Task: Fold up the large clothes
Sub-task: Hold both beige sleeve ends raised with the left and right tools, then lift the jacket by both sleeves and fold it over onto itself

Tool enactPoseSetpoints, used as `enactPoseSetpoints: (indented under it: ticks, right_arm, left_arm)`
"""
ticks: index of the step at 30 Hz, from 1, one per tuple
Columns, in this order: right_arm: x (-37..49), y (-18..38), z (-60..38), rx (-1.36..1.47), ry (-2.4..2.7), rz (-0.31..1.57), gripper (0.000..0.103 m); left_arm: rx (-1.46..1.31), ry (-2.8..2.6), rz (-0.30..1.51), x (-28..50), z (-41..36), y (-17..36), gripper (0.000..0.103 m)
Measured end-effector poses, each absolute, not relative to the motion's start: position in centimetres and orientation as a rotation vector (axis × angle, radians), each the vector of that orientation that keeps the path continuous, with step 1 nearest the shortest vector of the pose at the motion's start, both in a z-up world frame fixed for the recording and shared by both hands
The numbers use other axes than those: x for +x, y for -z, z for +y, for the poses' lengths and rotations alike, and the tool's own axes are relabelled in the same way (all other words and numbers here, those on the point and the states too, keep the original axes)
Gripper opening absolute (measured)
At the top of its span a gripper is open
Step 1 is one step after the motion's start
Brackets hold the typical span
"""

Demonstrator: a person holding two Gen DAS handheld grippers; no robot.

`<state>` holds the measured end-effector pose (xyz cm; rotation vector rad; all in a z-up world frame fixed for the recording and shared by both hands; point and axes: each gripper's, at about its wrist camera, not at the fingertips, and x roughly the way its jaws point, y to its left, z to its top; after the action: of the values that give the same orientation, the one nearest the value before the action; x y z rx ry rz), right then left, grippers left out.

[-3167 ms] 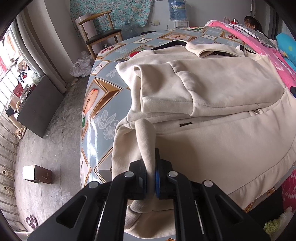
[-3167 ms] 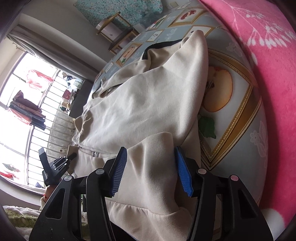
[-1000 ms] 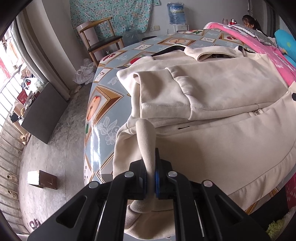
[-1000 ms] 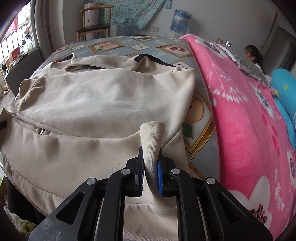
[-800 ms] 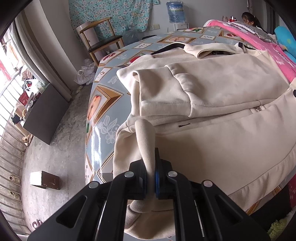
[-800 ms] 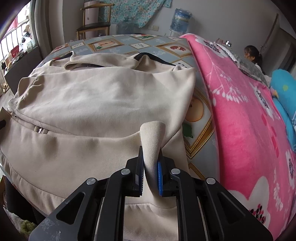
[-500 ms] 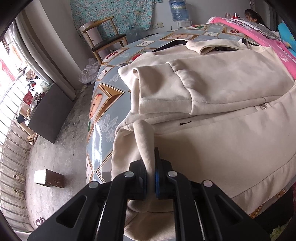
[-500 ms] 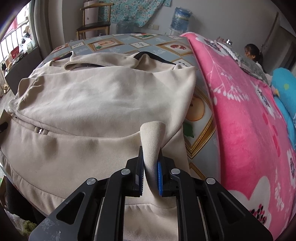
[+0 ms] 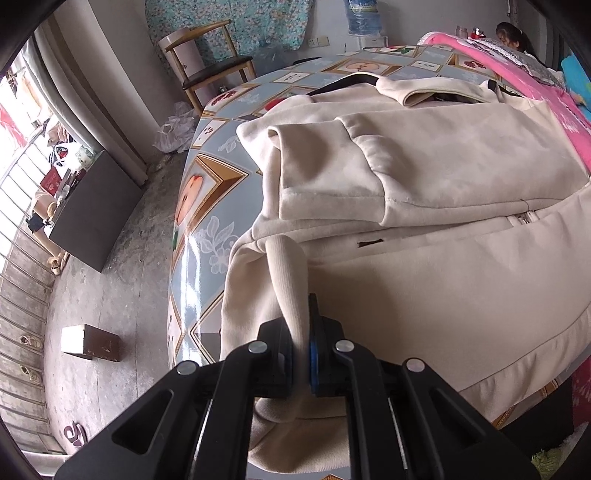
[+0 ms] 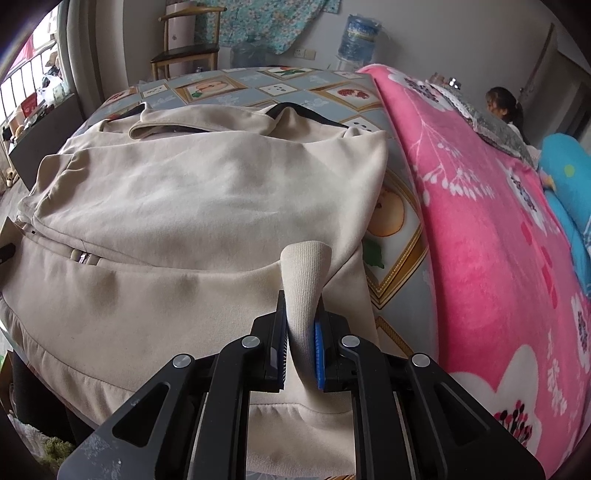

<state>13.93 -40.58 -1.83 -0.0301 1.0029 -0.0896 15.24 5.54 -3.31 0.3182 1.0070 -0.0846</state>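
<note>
A large cream jacket (image 9: 443, 192) lies spread on a table with a patterned blue cloth (image 9: 195, 206), sleeves folded across its body and collar at the far end. My left gripper (image 9: 301, 354) is shut on the ribbed hem at the jacket's near left corner. In the right wrist view the same jacket (image 10: 192, 195) fills the left and middle. My right gripper (image 10: 301, 350) is shut on the ribbed hem at the near right corner, pinched up into a fold.
A pink flowered blanket (image 10: 480, 240) covers the table's right side, with a person (image 10: 504, 107) seated beyond it. A wooden chair (image 9: 210, 66) and a water bottle (image 10: 358, 35) stand at the far end. A dark cabinet (image 9: 92, 210) and a small box (image 9: 90, 341) are on the floor at left.
Since 3.2 s ago the right gripper has closed on the jacket's hem and swung to face along the table. Over the last second both grippers hold still, with slight camera drift.
</note>
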Motion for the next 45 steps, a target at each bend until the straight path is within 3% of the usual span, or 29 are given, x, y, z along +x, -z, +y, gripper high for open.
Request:
enactPoseSetpoints:
  ticks: [26,37,45]
  right_arm:
    - [11.1,-0.9,-40.4,-0.009,0.122,0.897,0.009]
    - [7.7,-6.2,-41.3,0.061,0.173,0.712,0.009]
    - [10.9,-9.6,-43.1,0.083,0.177,0.591,0.009]
  left_arm:
    - [0.268,0.104,0.923,12.8,5.7,0.0,0.006]
    - [0.186,0.154,0.722,8.9,7.1,-5.7,0.006]
    - [0.181,0.191,0.614,12.3,7.0,-10.5,0.006]
